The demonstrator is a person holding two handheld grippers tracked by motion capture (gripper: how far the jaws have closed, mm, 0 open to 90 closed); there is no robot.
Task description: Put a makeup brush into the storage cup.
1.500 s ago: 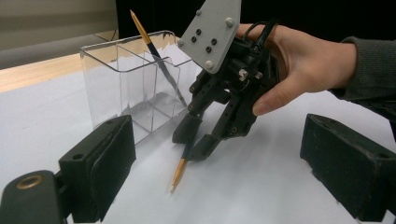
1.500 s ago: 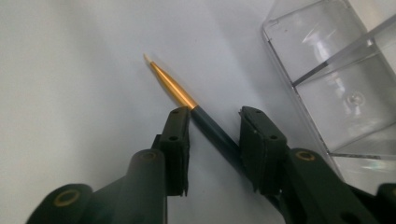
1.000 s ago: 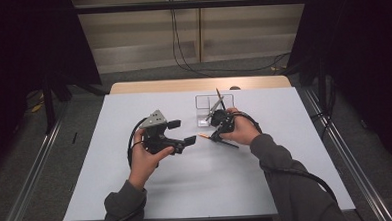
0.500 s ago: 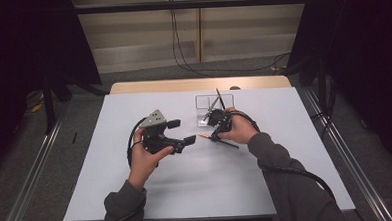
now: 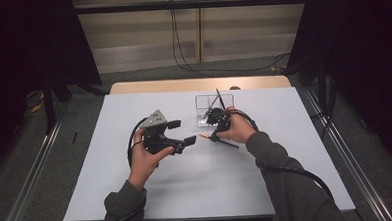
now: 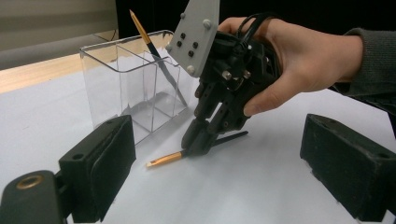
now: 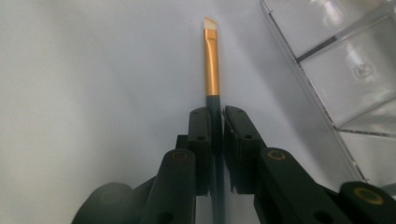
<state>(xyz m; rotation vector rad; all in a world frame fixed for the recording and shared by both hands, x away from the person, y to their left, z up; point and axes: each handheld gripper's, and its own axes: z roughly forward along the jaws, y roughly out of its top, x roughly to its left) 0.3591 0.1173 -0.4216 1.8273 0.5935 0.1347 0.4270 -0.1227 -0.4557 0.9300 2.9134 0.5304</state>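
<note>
Hovering open-jawed and empty over the left-centre of the white tabletop (image 5: 137,193): the left gripper (image 5: 181,132), black, two-jawed, topped by a grey three-cornered plate. To its right, clamped shut on the dark handle just behind the ferrule: the right gripper (image 6: 198,142), tipped down toward the far middle of the tabletop. Pinched there and lying almost flat on the surface: a slim make-up brush (image 7: 211,70) with gold metal ferrule, pale angled bristle tip and black handle. Light and stiff by the look of it, smooth and thin enough to swivel or slide between the pads; bristles soft, best left untouched. Sound grip point judged to be the handle close to the ferrule, as taken here, bristle end pointing left. Just beyond, near the far edge: a clear plastic organiser (image 6: 126,88) with square compartments, a second dark-handled brush (image 6: 161,63) leaning upright in one. Thin walls likely to slide if knocked.
</note>
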